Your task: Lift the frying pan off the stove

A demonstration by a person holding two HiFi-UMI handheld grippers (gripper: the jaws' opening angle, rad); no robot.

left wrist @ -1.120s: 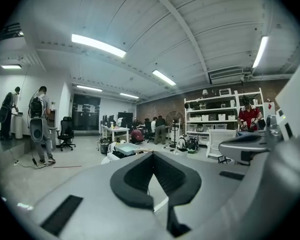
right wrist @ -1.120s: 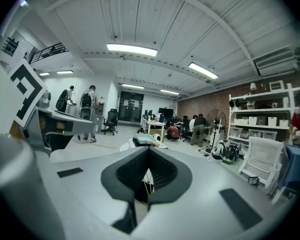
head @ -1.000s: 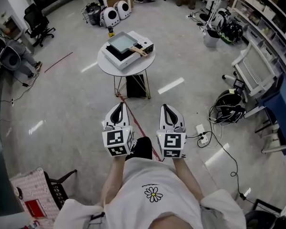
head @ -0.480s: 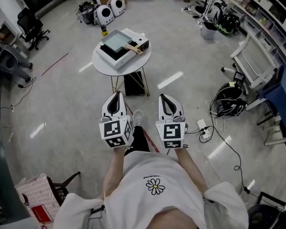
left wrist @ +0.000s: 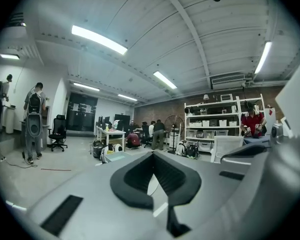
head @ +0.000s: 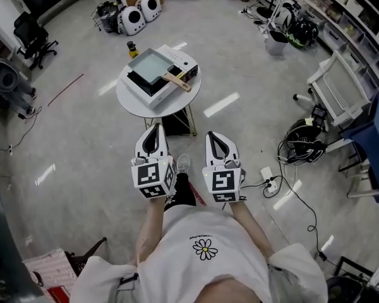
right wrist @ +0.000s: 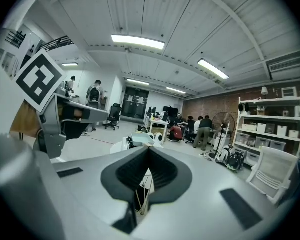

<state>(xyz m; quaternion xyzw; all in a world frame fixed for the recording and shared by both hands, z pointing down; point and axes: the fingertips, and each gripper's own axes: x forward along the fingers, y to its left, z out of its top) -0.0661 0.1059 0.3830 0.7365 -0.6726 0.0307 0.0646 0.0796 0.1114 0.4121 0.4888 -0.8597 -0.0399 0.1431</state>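
Task not begun — the square frying pan (head: 150, 66) is seated on the portable stove (head: 188, 60) on the round table (head: 127, 100). Approach, grasp and lift are judged outstanding. The left gripper (head: 155, 129) and right gripper (head: 213, 135) are held side by side before the body, pointed forward, well apart from the table — both pairs of jaws are pressed together, nothing gripped.
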